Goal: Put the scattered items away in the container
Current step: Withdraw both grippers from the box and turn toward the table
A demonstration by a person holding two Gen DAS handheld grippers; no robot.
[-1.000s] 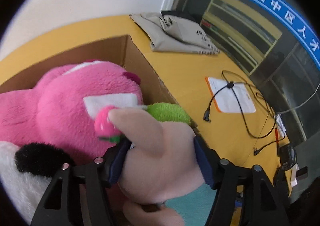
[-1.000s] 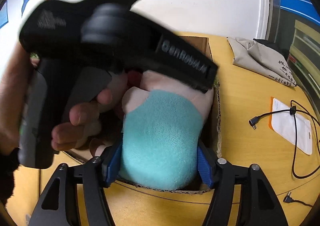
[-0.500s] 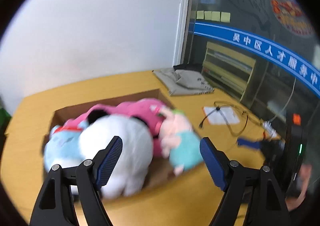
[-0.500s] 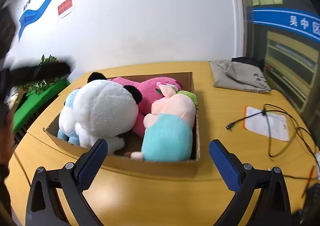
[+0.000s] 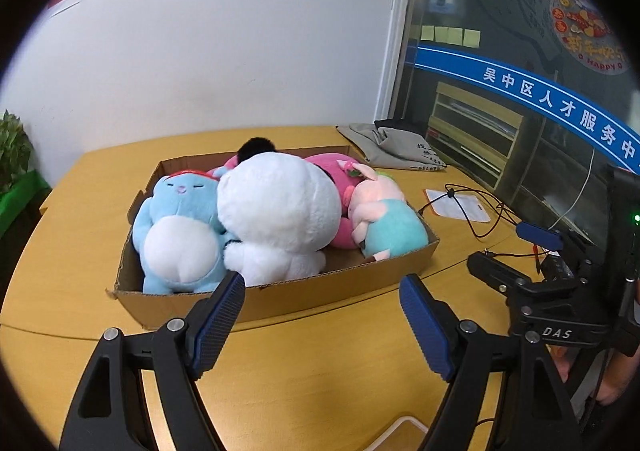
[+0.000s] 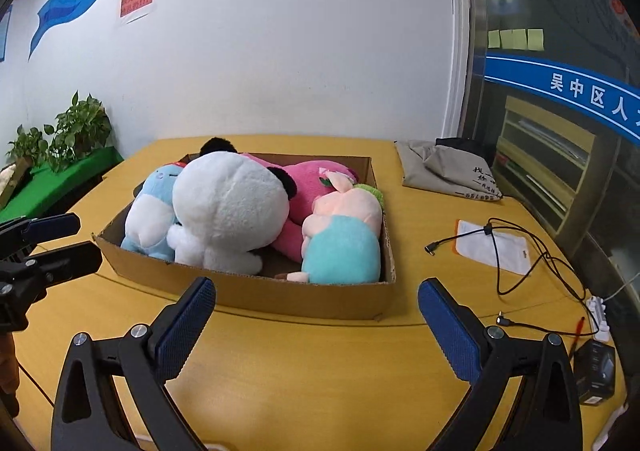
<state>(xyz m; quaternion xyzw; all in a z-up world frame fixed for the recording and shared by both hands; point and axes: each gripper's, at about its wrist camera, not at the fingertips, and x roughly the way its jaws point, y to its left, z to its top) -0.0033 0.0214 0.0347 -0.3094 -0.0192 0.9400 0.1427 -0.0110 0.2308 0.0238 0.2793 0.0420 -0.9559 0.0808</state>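
Note:
A shallow cardboard box (image 5: 340,287) (image 6: 304,297) sits on the yellow table. It holds a blue plush (image 5: 180,227) (image 6: 150,211), a white panda plush (image 5: 280,215) (image 6: 228,207), a pink plush (image 5: 328,167) (image 6: 308,179) and a pink pig plush in a teal outfit (image 5: 386,219) (image 6: 344,239). My left gripper (image 5: 322,317) is open and empty, held back above the table in front of the box. My right gripper (image 6: 316,321) is open and empty, also in front of the box. The right gripper shows at the right of the left wrist view (image 5: 536,267), the left gripper at the left of the right wrist view (image 6: 44,251).
A folded grey cloth bag (image 5: 394,147) (image 6: 444,171) lies behind the box on the right. A white pouch (image 6: 492,245) and black cables (image 6: 520,263) lie to the right. A small black box (image 6: 596,371) and a power strip (image 6: 598,315) sit near the right edge. Plants (image 6: 60,135) stand at left.
Both grippers let go of the pig plush, opened and drew back from the box. The pig now lies in the box's right end.

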